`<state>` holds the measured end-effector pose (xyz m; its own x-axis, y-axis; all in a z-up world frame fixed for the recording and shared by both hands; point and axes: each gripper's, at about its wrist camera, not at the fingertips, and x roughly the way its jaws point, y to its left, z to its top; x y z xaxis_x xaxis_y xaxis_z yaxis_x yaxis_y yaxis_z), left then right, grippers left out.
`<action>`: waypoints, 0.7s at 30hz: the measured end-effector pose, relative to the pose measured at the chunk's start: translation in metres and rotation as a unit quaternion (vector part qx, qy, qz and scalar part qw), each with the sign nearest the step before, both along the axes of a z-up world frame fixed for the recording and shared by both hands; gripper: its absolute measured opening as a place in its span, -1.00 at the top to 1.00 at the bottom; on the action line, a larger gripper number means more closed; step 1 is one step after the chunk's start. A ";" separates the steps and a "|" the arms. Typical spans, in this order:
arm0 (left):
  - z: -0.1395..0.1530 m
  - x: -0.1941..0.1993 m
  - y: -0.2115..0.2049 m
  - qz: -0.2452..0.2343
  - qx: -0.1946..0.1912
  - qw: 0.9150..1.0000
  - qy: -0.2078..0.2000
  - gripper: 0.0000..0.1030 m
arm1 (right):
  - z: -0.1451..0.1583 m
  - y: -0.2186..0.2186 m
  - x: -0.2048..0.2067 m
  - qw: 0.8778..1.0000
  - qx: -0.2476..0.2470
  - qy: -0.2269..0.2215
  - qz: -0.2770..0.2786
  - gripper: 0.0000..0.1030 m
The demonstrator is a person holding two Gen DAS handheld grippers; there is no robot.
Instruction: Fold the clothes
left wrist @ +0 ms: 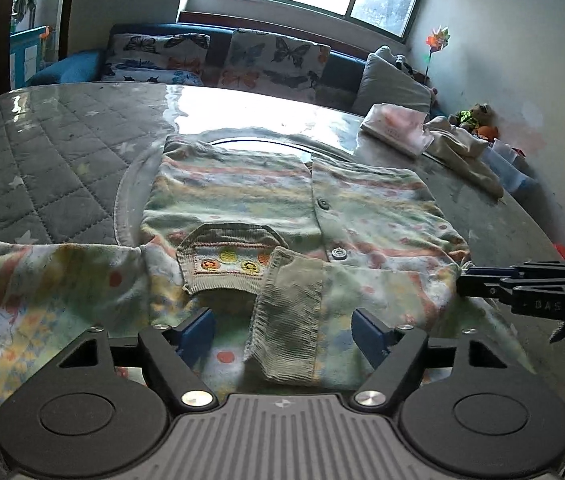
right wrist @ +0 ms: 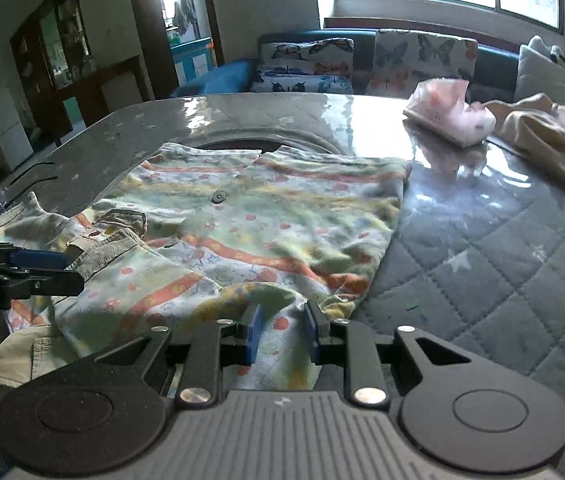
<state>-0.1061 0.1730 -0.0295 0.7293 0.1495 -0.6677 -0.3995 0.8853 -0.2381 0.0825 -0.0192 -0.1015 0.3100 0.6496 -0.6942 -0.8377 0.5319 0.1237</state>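
A small pastel cardigan (left wrist: 282, 208) with orange stripes, buttons and a ribbed pocket lies flat on the glossy quilted table; it also shows in the right wrist view (right wrist: 266, 224). One sleeve is folded across its front, ribbed cuff (left wrist: 286, 320) between my left gripper's fingers. My left gripper (left wrist: 282, 332) is open wide over the near hem. My right gripper (right wrist: 282, 332) is partly open with the near hem of the cardigan between its blue pads, not clamped. Each gripper shows at the edge of the other's view.
A folded pink garment (right wrist: 450, 116) and a crumpled cream garment (right wrist: 546, 136) lie at the far right of the table (right wrist: 482, 248). A sofa with butterfly cushions (left wrist: 274, 60) stands behind, under a window. Toys sit by the right wall.
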 end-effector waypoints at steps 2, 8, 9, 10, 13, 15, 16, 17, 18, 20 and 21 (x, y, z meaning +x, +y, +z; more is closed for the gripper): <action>0.000 0.001 0.000 -0.003 0.000 1.000 0.000 -0.32 | 0.006 -0.003 -0.005 1.000 0.003 -0.008 0.000 0.56; 0.000 0.002 0.000 -0.007 0.000 1.000 0.000 0.22 | 0.009 -0.009 -0.012 1.000 0.003 -0.016 -0.004 0.55; 0.000 0.002 0.000 -0.005 0.001 1.000 0.000 0.32 | 0.009 -0.009 -0.013 1.000 0.001 -0.019 -0.004 0.55; 0.000 0.002 0.001 -0.003 0.000 1.000 0.000 0.36 | 0.008 -0.010 -0.014 1.000 -0.001 -0.022 -0.003 0.55; 0.002 0.002 0.001 0.001 0.007 1.000 -0.002 0.67 | 0.009 -0.009 -0.018 0.999 -0.004 -0.036 -0.001 0.55; 0.005 0.001 0.000 0.003 0.010 1.000 -0.005 0.83 | 0.010 -0.008 -0.020 0.999 -0.005 -0.045 -0.002 0.55; 0.007 -0.001 -0.002 0.004 0.014 1.000 -0.008 0.85 | 0.011 -0.007 -0.020 0.999 -0.004 -0.049 -0.002 0.55; 0.010 -0.002 -0.003 0.005 0.019 1.000 -0.012 0.88 | 0.012 -0.006 -0.020 0.999 -0.002 -0.050 -0.001 0.55; 0.013 -0.004 -0.005 0.007 0.024 1.000 -0.017 0.92 | 0.013 -0.005 -0.020 0.999 0.000 -0.053 0.001 0.55; 0.020 -0.008 -0.008 0.012 0.033 0.999 -0.029 0.94 | 0.013 -0.002 -0.020 0.998 0.000 -0.060 0.003 0.55; 0.023 -0.009 -0.008 0.017 0.039 0.999 -0.035 0.95 | 0.011 0.000 -0.020 0.998 0.000 -0.061 0.004 0.55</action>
